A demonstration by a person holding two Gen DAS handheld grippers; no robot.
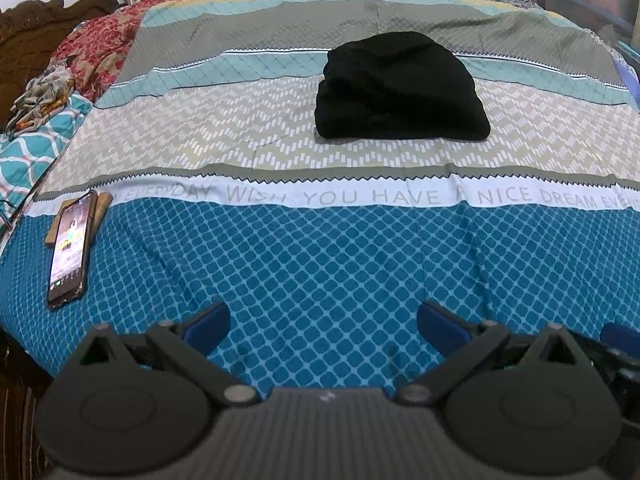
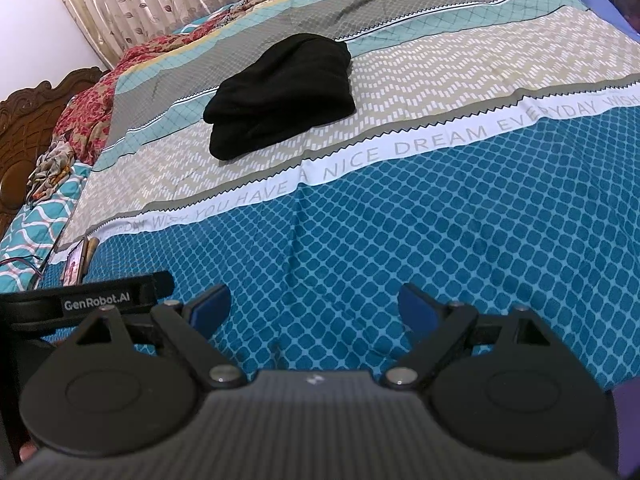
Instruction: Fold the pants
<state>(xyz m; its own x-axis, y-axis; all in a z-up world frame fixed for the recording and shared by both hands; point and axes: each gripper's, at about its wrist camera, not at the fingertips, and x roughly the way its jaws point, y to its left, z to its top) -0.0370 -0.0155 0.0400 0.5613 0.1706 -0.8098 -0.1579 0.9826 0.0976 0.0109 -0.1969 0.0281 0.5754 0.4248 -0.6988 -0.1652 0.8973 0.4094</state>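
phone (image 1: 68, 249) far left of pants (image 1: 400, 88)

A bed (image 1: 320, 248) carries a striped sheet (image 1: 360, 272) printed with lettering. Folded black pants (image 1: 400, 88) lie on its middle, on the beige and teal bands. A phone (image 1: 68, 248) lies at the near left edge. Red floral bedding (image 1: 100, 48) and a crumpled cloth (image 1: 44, 96) lie far left.
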